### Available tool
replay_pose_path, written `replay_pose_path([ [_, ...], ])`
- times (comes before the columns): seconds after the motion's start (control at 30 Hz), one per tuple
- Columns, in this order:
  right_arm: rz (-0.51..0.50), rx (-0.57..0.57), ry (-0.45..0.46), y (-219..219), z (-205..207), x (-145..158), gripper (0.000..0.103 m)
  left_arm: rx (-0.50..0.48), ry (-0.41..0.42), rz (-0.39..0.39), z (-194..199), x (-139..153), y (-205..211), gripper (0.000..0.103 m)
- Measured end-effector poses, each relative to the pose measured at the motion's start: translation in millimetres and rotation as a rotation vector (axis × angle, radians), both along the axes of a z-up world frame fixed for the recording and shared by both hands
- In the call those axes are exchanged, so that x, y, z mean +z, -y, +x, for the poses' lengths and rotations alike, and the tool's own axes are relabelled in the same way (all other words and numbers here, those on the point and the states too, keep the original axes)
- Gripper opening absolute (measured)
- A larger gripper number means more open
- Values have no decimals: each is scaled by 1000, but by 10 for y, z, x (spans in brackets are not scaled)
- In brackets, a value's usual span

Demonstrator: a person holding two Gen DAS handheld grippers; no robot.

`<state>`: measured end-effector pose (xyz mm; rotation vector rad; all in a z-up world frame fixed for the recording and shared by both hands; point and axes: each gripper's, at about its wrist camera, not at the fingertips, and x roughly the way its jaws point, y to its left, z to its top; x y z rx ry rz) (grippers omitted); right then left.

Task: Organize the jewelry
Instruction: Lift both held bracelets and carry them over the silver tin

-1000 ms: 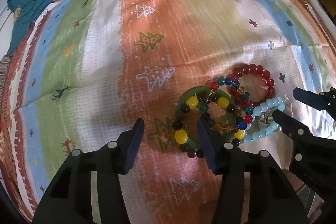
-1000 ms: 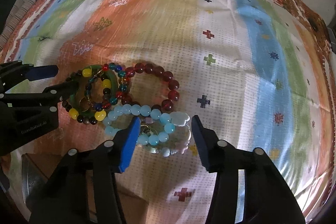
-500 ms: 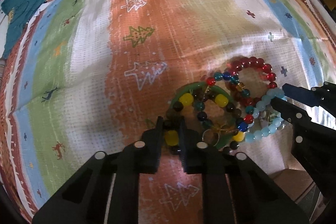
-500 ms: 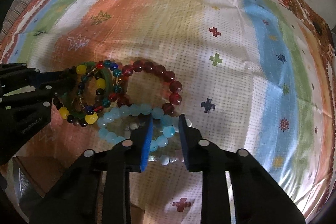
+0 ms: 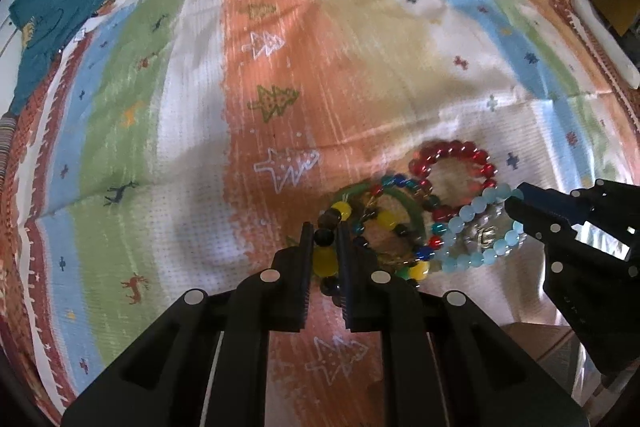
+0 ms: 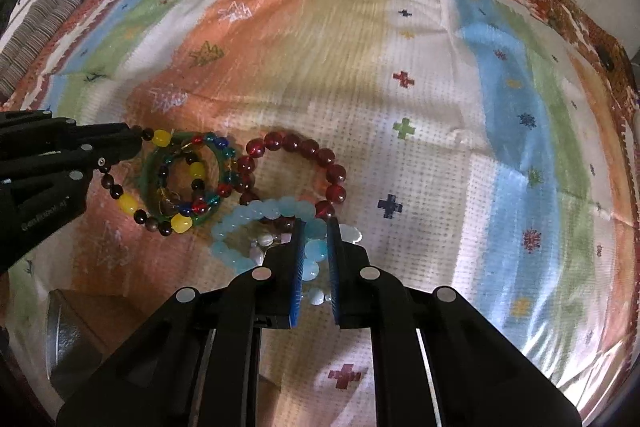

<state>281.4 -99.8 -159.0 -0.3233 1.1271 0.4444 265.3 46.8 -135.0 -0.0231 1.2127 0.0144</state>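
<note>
Several bead bracelets lie bunched on a striped cloth (image 5: 280, 27). My left gripper (image 5: 325, 231) is shut on the yellow-and-dark bead bracelet (image 5: 326, 261), which overlaps a green bangle (image 5: 414, 207) and a multicoloured bead strand (image 5: 400, 183). My right gripper (image 6: 314, 227) is shut on the pale blue bead bracelet (image 6: 264, 209). A dark red bead bracelet (image 6: 304, 147) lies beside them, touching the blue one. The left gripper shows in the right wrist view (image 6: 138, 143), the right gripper in the left wrist view (image 5: 514, 197).
A teal cloth (image 5: 56, 3) lies at the far left corner. A grey metal object (image 6: 68, 331) sits under the cloth edge near the front. A white strip (image 5: 600, 39) lies along the right edge.
Both grippers closed from wide open onto their bracelets. The left one shut on the yellow-and-dark beads, the right on the pale blue beads; the bracelets shifted slightly.
</note>
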Motion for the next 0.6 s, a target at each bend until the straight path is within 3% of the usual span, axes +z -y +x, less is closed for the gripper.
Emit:
replay_pose_path([
  [0.27, 38, -24, 39, 115, -13, 222, 12, -13, 73, -18, -63, 352, 32, 11],
  [0.6, 50, -35, 83, 179, -82, 377, 12, -14, 114, -20, -104, 522, 28, 11],
])
